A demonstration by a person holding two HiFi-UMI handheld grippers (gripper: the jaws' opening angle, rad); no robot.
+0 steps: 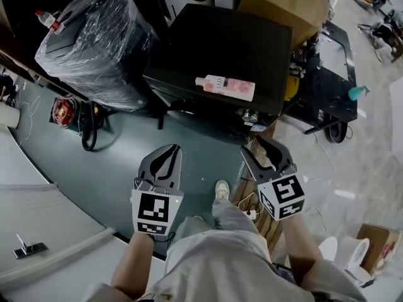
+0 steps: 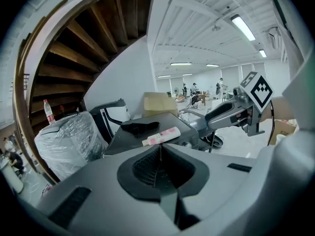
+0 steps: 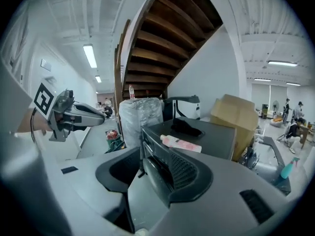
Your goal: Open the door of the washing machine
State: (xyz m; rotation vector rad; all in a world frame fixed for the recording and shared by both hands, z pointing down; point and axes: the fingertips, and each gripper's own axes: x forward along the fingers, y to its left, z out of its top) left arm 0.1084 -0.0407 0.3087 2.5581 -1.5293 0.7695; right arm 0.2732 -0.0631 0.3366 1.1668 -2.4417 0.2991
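Note:
The washing machine [image 1: 220, 49] is a black box-shaped unit ahead of me, seen from above; its front [image 1: 208, 115] faces me and the door cannot be made out. A pink bottle [image 1: 225, 87] lies on its lid next to a dark cloth [image 3: 186, 127]. My left gripper [image 1: 170, 153] hovers over the floor short of the machine, with its jaws shut and empty. At the machine's front right corner my right gripper [image 1: 264, 146] is open, with nothing between its fingers. Neither gripper touches the machine.
A plastic-wrapped bundle [image 1: 94, 43] with a bottle on top stands left of the machine. Cardboard boxes [image 1: 283, 2] sit behind it and a black cart [image 1: 330, 74] to its right. A red tool [image 1: 63, 111] and cables lie on the floor. A power strip [image 1: 250, 214] is near my shoe [image 1: 221, 189].

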